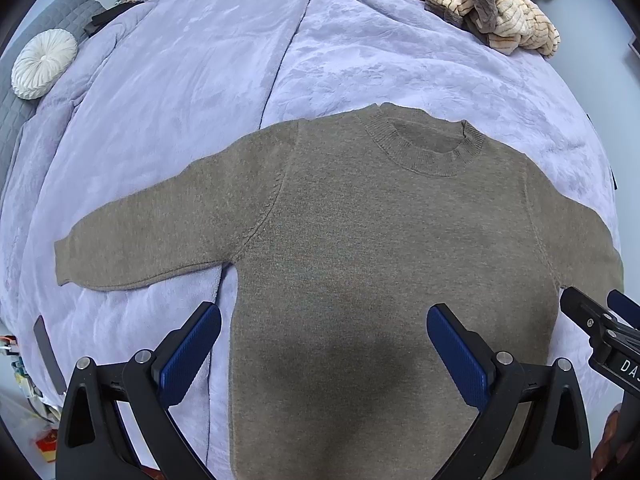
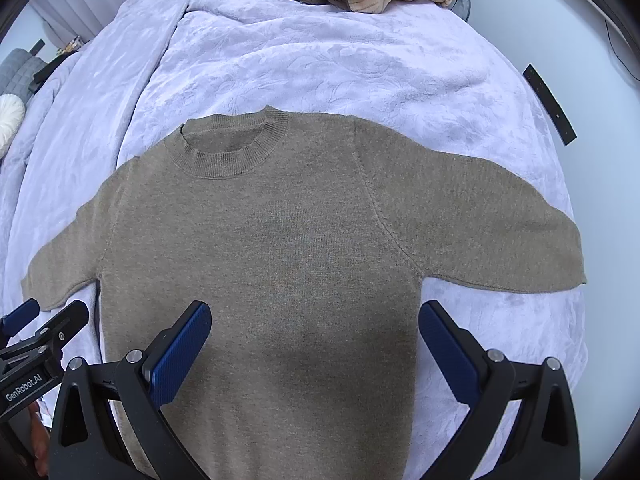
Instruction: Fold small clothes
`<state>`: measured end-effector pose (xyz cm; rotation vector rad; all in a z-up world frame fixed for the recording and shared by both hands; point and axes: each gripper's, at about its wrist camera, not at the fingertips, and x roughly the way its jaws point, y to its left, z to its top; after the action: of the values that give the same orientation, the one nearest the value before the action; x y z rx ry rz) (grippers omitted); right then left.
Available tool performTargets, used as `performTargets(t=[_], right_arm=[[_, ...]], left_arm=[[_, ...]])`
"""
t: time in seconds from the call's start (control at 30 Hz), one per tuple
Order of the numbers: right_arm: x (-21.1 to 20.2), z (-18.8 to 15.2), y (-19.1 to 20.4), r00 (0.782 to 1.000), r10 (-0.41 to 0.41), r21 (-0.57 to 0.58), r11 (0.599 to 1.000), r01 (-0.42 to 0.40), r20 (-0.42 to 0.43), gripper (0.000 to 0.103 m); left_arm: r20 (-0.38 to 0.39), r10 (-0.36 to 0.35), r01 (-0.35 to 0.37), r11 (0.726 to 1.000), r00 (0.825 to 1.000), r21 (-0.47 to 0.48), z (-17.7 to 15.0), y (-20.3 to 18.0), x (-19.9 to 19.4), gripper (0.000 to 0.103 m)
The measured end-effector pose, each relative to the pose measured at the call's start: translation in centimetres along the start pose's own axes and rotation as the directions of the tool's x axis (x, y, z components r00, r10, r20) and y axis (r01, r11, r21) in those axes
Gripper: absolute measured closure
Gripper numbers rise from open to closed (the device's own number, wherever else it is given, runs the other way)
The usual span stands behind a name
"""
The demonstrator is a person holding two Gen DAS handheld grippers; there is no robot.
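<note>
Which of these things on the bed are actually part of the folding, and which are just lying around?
Part of the job:
sweater, spread flat
left gripper, open
right gripper, open

Just lying about:
striped clothes pile
round cushion
dark strip
blanket, only the surface underneath

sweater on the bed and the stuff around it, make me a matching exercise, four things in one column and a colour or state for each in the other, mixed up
Things:
1. knitted crew-neck sweater
2. plush embossed bed blanket
3. round pleated cushion
4. left gripper

Colour or state:
A. white, at the far left edge of the bed
B. fingers open, holding nothing
C. olive-brown, spread flat with both sleeves out
D. pale lavender, covering the bed

Pairs: 1-C, 2-D, 3-A, 4-B
</note>
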<state>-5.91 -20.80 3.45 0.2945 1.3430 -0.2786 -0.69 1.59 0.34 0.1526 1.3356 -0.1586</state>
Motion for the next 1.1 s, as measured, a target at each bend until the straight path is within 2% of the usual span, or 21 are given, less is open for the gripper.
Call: performTargets(t=[0.7, 1.1], right_arm=[[1.2, -0.4, 0.8, 1.000, 0.012, 0.001, 1.000, -0.012, -0.028, 0.000], [1.8, -0.9, 1.7, 0.999, 0.034, 0.001, 0.999, -0.034, -0.027, 0.000]], left_arm=[[-0.016, -0.017, 0.017, 1.000, 1.000, -0.017, -0.3, 1.1, 1.2, 0.000], [-0.024, -0.043, 0.042, 0.998, 0.999, -0.039, -0.9, 3.2, 2.9, 0.000]])
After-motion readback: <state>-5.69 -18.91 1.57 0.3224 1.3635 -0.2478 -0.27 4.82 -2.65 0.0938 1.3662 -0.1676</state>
